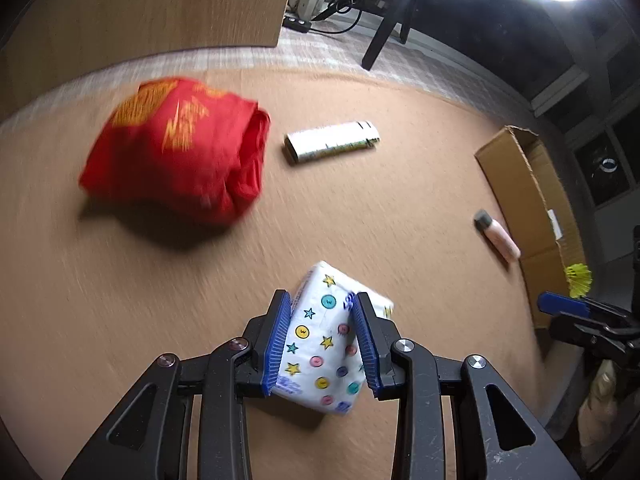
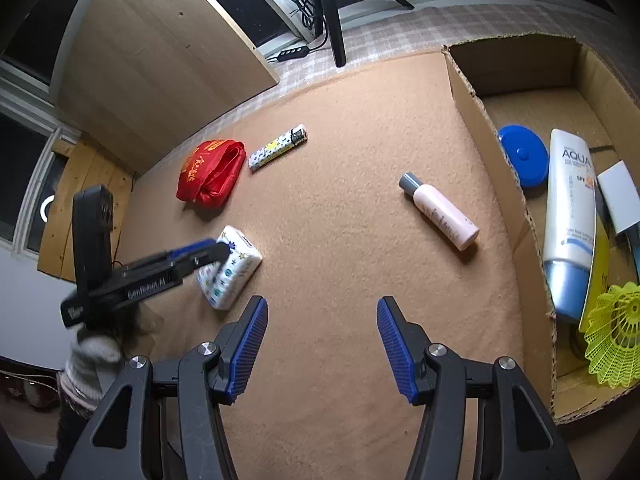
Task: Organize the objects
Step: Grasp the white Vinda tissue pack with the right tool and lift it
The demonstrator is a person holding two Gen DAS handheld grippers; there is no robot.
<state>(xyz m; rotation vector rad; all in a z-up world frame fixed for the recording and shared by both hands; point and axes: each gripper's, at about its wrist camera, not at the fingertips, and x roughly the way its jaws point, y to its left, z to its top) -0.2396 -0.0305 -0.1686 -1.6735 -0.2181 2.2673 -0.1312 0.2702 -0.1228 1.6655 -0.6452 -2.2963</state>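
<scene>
A white tissue pack (image 1: pixel 324 344) printed with stars and buttons lies on the tan mat (image 1: pixel 400 208), tilted up at one end. My left gripper (image 1: pixel 321 296) is shut on it, both blue pads pressing its sides; the right wrist view shows the same grip (image 2: pixel 216 252) on the pack (image 2: pixel 240 272). Farther off lie a folded red cloth bag (image 1: pixel 176 148), a patterned lighter (image 1: pixel 332 142) and a pink bottle (image 1: pixel 498 236) with a grey cap. My right gripper (image 2: pixel 322 302) hangs open over bare mat with nothing between its fingers, the pink bottle (image 2: pixel 440 212) ahead of it to the right.
An open cardboard box (image 2: pixel 516 216) stands on the mat's right side, holding a sunscreen tube (image 2: pixel 568 216), a blue lid (image 2: pixel 524 156), a white carton (image 2: pixel 620 196) and a yellow shuttlecock (image 2: pixel 616 332). A wooden panel (image 2: pixel 160 60) and a tripod leg (image 2: pixel 332 12) stand behind the mat.
</scene>
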